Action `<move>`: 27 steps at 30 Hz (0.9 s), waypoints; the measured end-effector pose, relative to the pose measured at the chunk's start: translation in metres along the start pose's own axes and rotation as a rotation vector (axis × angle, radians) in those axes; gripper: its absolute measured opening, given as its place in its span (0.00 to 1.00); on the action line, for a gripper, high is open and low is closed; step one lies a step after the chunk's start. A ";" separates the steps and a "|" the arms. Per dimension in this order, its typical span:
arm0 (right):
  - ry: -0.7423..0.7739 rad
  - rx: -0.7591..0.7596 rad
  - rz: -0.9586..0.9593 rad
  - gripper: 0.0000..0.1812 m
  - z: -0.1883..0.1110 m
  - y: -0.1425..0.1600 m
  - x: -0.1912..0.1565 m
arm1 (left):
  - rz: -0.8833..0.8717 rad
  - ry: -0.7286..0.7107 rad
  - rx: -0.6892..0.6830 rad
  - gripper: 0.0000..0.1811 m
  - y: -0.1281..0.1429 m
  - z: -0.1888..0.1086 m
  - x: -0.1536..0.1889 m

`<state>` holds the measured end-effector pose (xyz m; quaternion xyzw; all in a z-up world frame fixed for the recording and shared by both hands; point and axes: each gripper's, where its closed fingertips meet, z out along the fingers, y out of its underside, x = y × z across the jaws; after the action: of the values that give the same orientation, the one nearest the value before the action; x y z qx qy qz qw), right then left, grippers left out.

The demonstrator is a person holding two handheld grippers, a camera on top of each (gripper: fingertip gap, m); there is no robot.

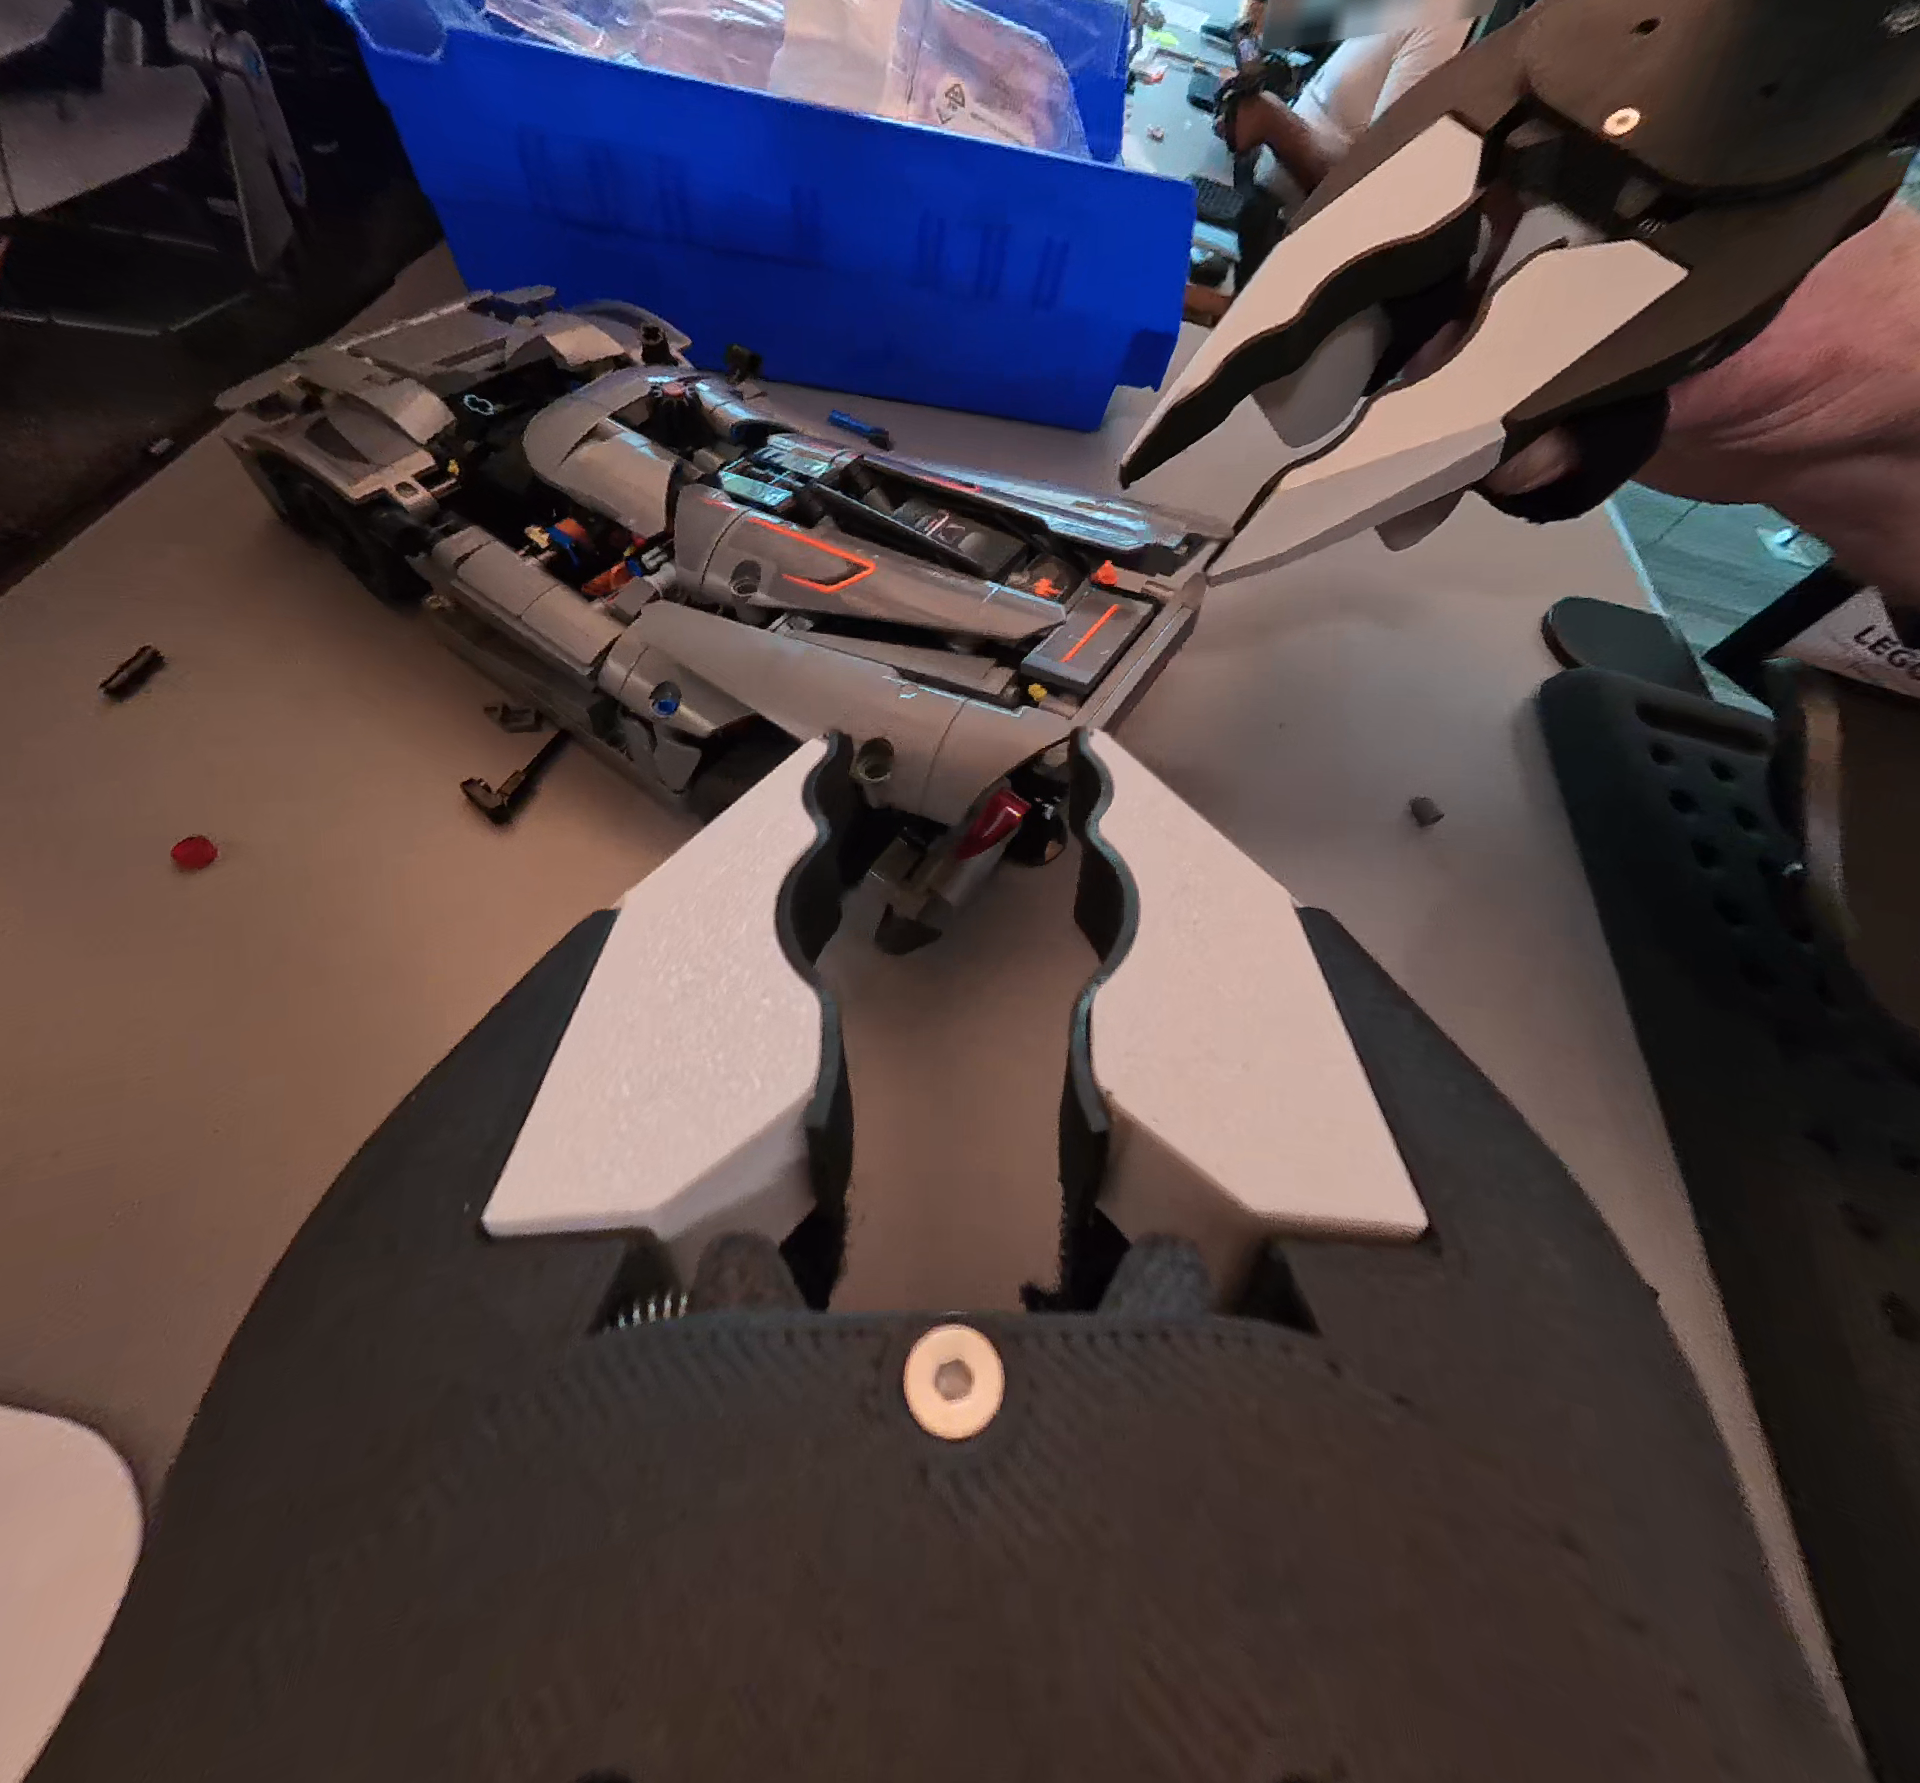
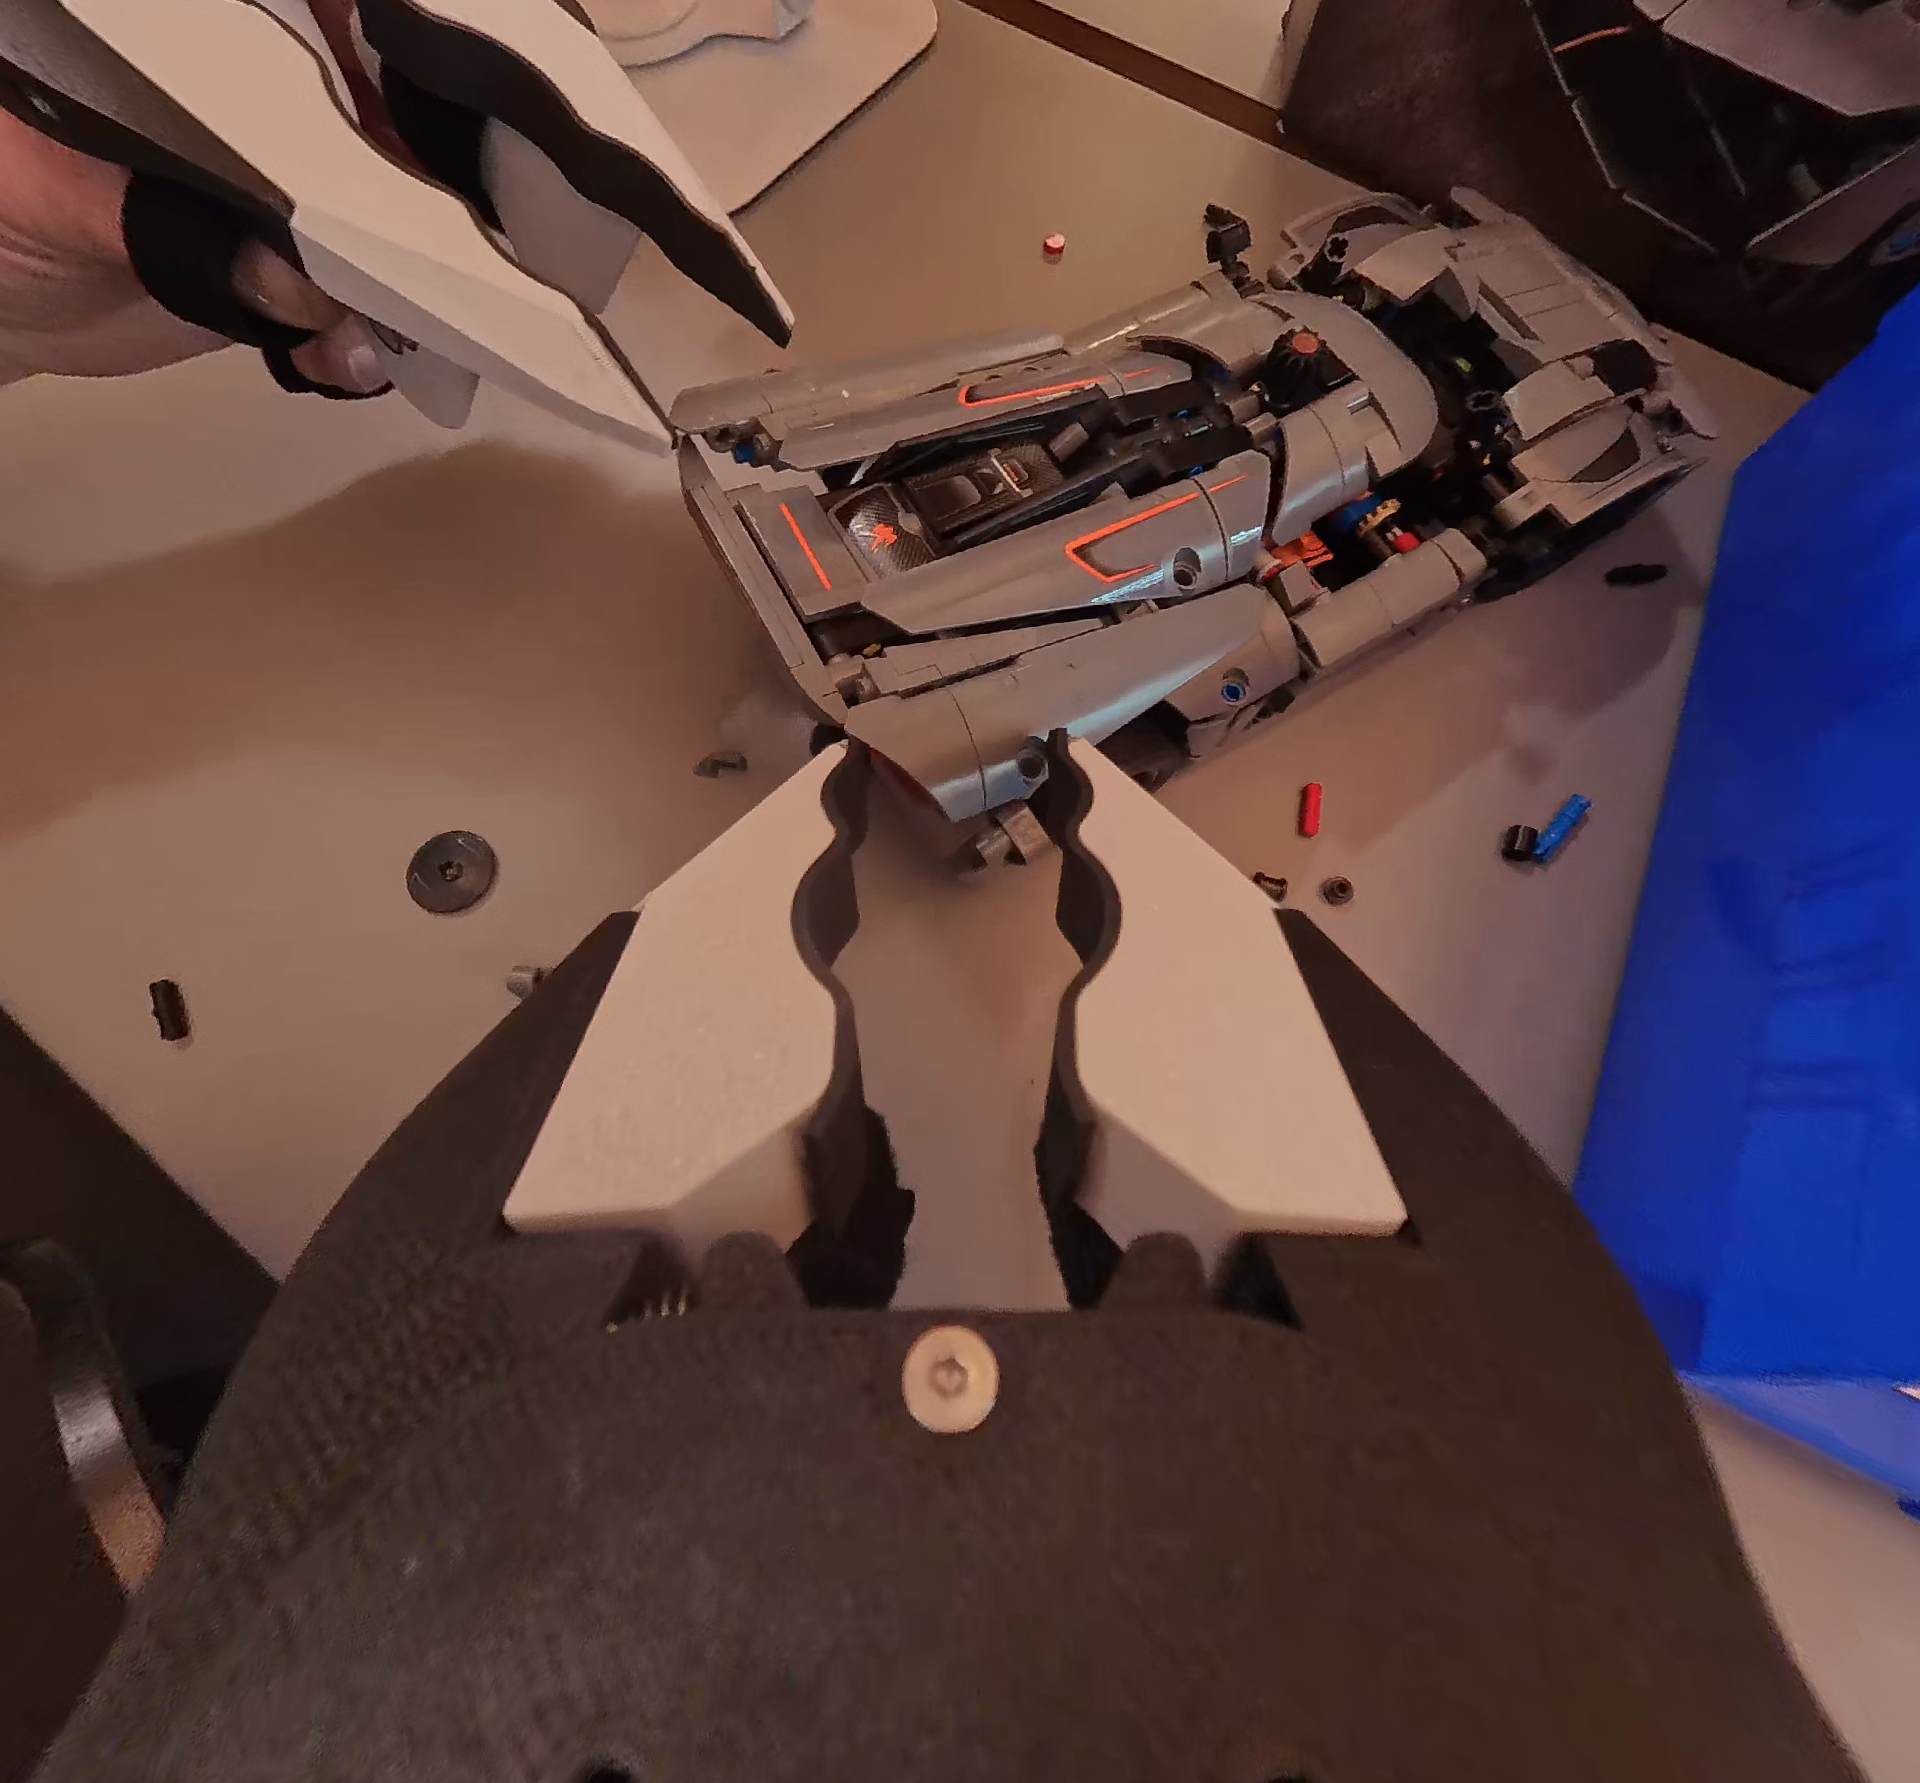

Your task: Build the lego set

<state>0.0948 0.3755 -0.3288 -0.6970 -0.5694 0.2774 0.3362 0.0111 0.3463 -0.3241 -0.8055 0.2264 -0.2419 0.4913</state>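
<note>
A grey lego car (image 1: 831, 570) with orange stripes lies on the beige table (image 1: 260, 1006). It also shows in the right wrist view (image 2: 1143, 528). My left gripper (image 1: 956, 746) is open, its fingers on either side of one rear corner of the car, by a red tail light (image 1: 997, 819). It also shows in the right wrist view (image 2: 725, 388). My right gripper (image 2: 951, 746) is open, its fingers on either side of the other rear corner. In the left wrist view the right gripper (image 1: 1169, 528) has its lower tip touching the car.
A blue bin (image 1: 779, 216) with plastic bags stands behind the car, and shows at the right edge in the right wrist view (image 2: 1818, 902). Loose pieces lie around: a red stud (image 1: 193, 851), black pins (image 1: 132, 670), a red pin (image 2: 1310, 806), a blue pin (image 2: 1562, 827). A white stand base (image 2: 810, 40) sits at the far side.
</note>
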 end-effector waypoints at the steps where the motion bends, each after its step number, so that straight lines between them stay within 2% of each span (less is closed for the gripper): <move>1: -0.007 -0.002 0.005 0.18 0.000 0.000 -0.001 | -0.011 0.012 0.010 0.21 -0.001 -0.001 0.000; 9: -0.054 0.037 0.093 0.18 -0.010 -0.008 -0.001 | -0.211 0.105 0.112 0.20 -0.012 -0.010 -0.008; 17: -0.006 0.039 0.162 0.17 0.001 -0.007 0.011 | -0.233 0.085 0.056 0.20 -0.001 0.003 -0.010; 23: -0.030 0.070 0.287 0.20 0.005 -0.010 0.016 | -0.326 0.104 0.074 0.20 -0.006 0.006 -0.017; 27: -0.033 0.038 0.306 0.20 0.012 -0.006 0.018 | -0.340 0.125 0.046 0.21 -0.002 0.014 -0.013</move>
<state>0.0857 0.3960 -0.3312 -0.7645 -0.4565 0.3476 0.2939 0.0097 0.3640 -0.3301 -0.8040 0.1116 -0.3762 0.4468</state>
